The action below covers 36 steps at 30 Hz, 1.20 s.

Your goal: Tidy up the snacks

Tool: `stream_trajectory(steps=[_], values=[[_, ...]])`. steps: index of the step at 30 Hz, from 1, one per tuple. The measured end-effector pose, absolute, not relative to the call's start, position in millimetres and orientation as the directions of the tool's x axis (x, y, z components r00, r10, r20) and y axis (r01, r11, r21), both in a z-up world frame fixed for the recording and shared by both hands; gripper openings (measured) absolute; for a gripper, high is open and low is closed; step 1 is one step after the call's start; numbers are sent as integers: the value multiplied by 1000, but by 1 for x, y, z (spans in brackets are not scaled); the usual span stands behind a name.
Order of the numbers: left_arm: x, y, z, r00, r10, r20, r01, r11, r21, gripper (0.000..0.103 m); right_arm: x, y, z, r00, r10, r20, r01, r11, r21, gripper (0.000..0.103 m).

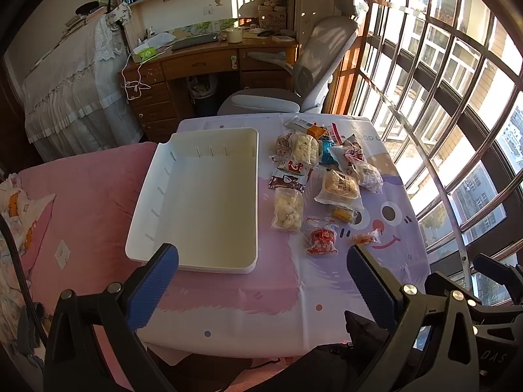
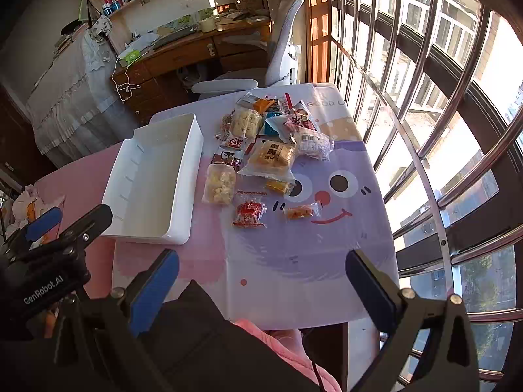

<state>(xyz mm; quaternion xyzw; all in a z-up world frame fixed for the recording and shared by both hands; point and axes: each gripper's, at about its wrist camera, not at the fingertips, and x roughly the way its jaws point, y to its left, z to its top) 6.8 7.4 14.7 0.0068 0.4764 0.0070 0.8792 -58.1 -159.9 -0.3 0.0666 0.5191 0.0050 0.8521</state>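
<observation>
Left tongs (image 1: 263, 259): spread wide, gripping nothing, low over near table edge | right tongs (image 2: 261, 263): spread wide, gripping nothing | white tray (image 1: 143, 202): ahead-left of both, bare inside | snack packets (image 2: 261, 150): heaped ahead, just right of tray, on cartoon-face tablecloth (image 2: 294, 261)

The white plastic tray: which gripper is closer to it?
Left. The left gripper hovers by the white plastic tray's near edge; the right gripper sits further right, before the snacks.
</observation>
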Motion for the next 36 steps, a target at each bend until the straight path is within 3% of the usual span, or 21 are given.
stream_trajectory(steps=[21,31,36], values=[[24,38,-6,516,-99,-851,99,994,-56,102,-72,-144,-7,536,40,-843,117,986,121,96],[43,18,-22,508,-128,-852,197,980,-30,102,-73,-144,-18,627,-157,-763,117,987,-107,96],[51,-1,-32,501,-128,-856,230,973,-10,102,-67,-148,-31,641,-150,-753,42,986,-160,96]])
